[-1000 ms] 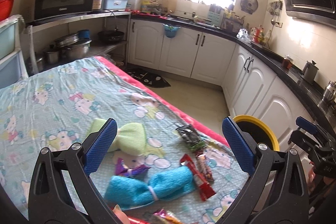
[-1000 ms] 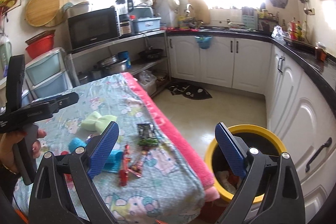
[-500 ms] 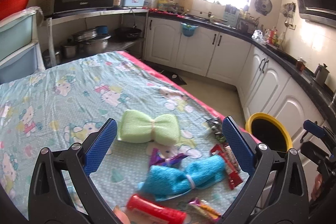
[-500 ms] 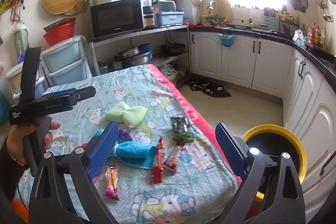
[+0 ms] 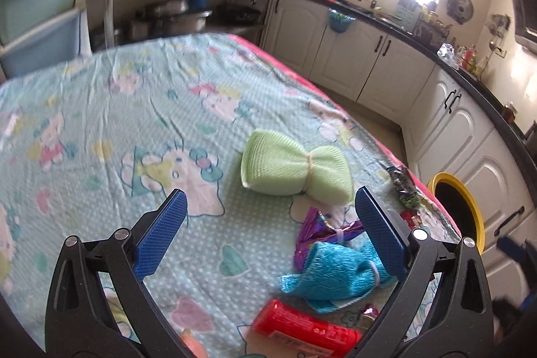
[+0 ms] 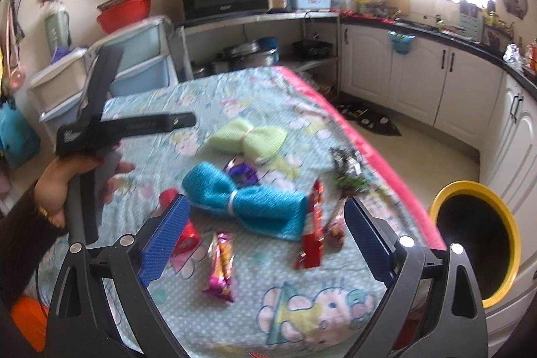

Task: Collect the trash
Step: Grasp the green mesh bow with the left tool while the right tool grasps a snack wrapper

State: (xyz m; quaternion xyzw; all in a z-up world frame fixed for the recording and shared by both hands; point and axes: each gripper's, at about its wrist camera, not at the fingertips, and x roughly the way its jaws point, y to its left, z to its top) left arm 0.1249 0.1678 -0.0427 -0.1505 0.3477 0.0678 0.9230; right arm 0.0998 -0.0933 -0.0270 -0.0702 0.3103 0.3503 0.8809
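- Trash lies scattered on the cartoon-print tablecloth (image 6: 235, 103) near its close corner: a pink-and-orange candy wrapper (image 6: 221, 264), a red snack wrapper (image 6: 312, 223), a dark crumpled packet (image 6: 347, 168) toward the pink table edge, a purple foil wrapper (image 6: 243, 173), and a red tube-shaped pack (image 5: 303, 326).
- Mixed in with them are two tied cloths — a blue one (image 6: 248, 205) and a green one (image 6: 250, 138) — which I judge are not trash.
- Your right gripper (image 6: 265, 239) is spread wide with nothing between its pads. The pink-and-orange wrapper sits just below and between them, its long axis running roughly away from you, so the jaws would close across its short side.
- Your left gripper (image 5: 270, 234) is likewise apart and empty, hovering over bare cloth; the purple foil lies just inside its right-hand pad.
- The yellow-rimmed bin (image 6: 476, 244) stands on the floor off the table's right side — your right hand is the nearer one to both wrapper and bin.
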